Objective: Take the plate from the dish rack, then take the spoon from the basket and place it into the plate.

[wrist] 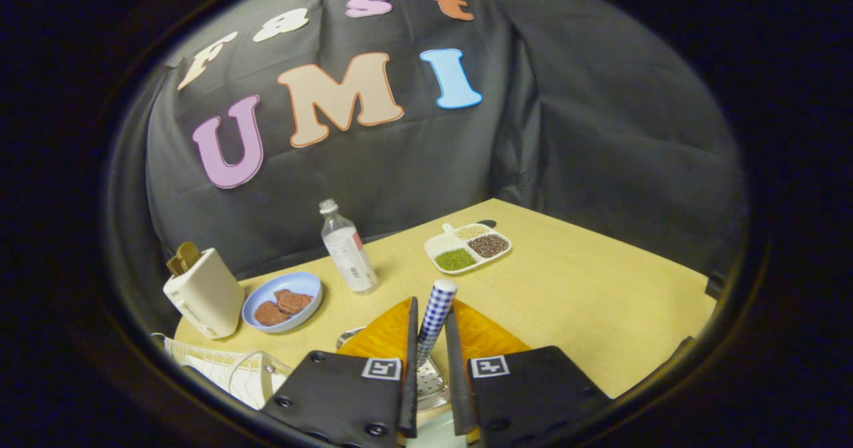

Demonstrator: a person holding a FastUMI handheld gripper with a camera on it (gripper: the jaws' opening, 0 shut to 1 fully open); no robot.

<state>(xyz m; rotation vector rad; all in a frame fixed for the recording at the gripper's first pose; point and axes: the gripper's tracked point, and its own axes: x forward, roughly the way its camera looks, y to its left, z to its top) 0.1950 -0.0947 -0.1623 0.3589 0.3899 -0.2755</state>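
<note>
- Spoon with a blue-and-white checked handle (436,315) stands between the two fingers of the hand-held gripper (430,328). Its handle points up and away from the camera, and both fingers seem to press on it from the sides, so I judge that the gripper is clamped on the spoon.
- Low between the fingers there is a metal part with small holes (430,378). It may be the bowl of the spoon or a part of the basket; I cannot tell which.
- An orange plate (383,335) lies on the light wooden table (586,301), directly under and behind the fingers. It lies flat, not in a rack, so the first step, taking the plate out, looks done.
- The spoon is over the plate, or already touching it; I cannot tell which. My judgement: the task is close to its end, and what is left is to set the spoon down and open the fingers.
- At the near left there is white wire work (220,368), possibly the dish rack.
- Farther left stand a cream toaster (203,291) and a blue bowl with brown pieces (283,300).
- Beyond the plate is a clear plastic bottle (346,248), and to the far right of it a white divided tray with grains (468,248).
</note>
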